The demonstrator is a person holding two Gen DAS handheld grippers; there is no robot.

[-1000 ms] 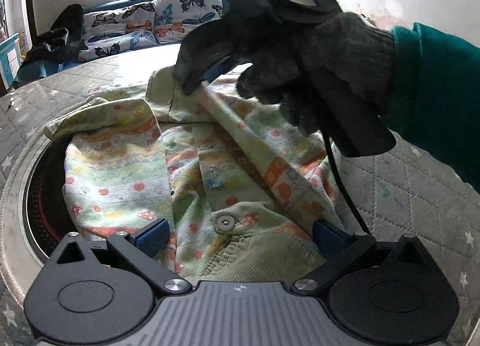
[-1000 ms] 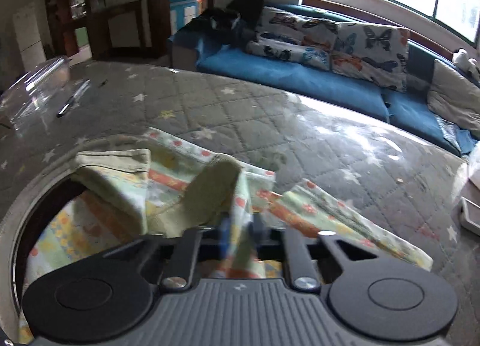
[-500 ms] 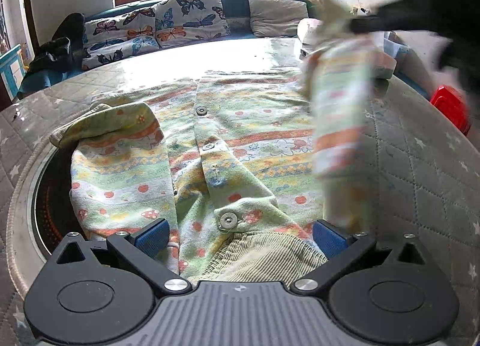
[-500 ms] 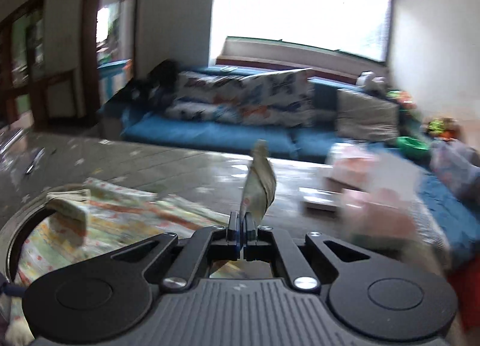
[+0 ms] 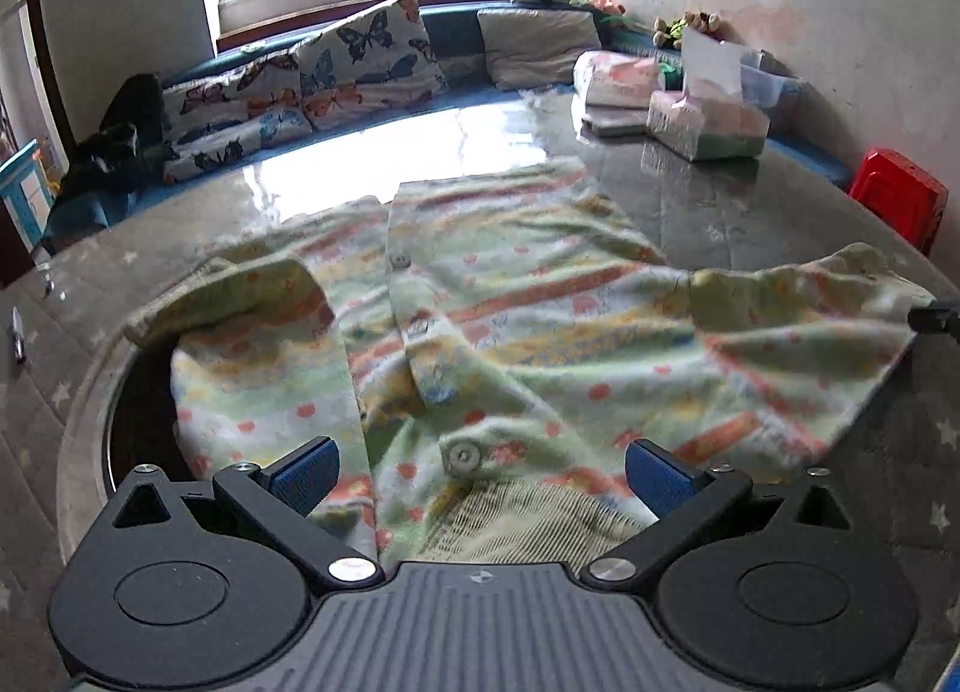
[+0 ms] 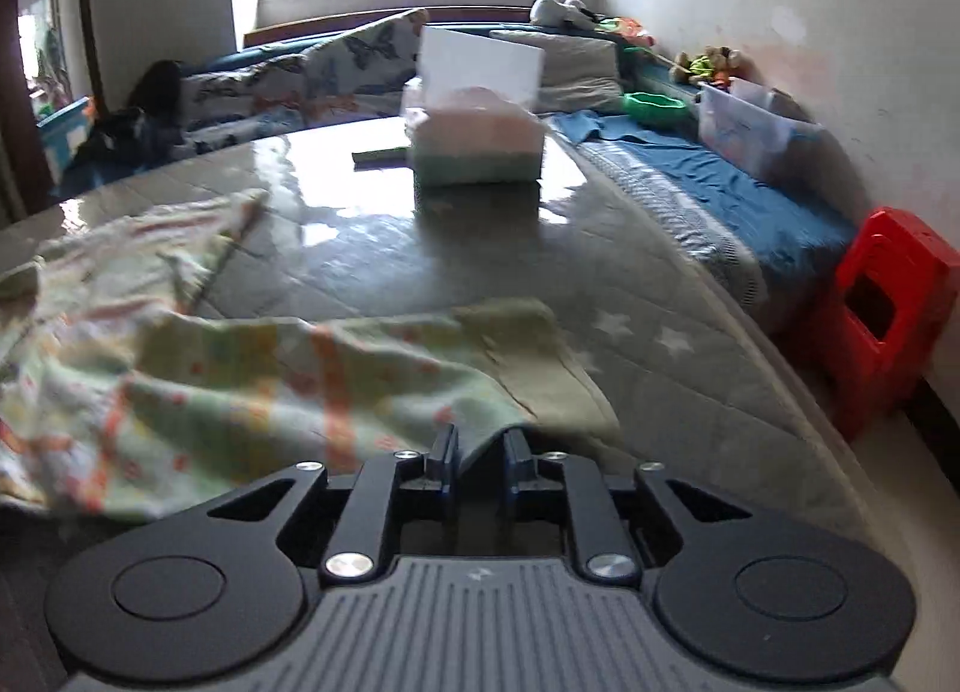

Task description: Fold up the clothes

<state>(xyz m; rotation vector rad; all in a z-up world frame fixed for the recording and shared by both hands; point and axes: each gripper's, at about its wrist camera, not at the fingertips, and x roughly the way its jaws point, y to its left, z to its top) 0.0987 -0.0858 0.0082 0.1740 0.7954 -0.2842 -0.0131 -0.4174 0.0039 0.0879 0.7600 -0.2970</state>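
Note:
A pale green child's cardigan (image 5: 528,326) with orange stripes and buttons lies spread on the quilted round table (image 5: 420,164). Its left sleeve is folded over the body. Its right sleeve (image 5: 828,302) is stretched out to the right. My left gripper (image 5: 480,473) is open, hovering over the collar with a blue pad on each side. In the right wrist view, my right gripper (image 6: 480,452) has its jaws slightly apart at the sleeve (image 6: 360,368), whose edge lies between them. Its tip shows at the right edge of the left wrist view (image 5: 936,320).
A tissue pack (image 5: 708,122) and a phone lie at the table's far right. A red stool (image 6: 888,308) stands right of the table. A blue window bench with butterfly cushions (image 5: 336,74) runs behind. A round dark opening (image 5: 138,422) lies under the cardigan's left side.
My right gripper swung the right sleeve off the cardigan's body out to the right and lowered it onto the table. Its jaws have parted slightly. The left gripper stayed put.

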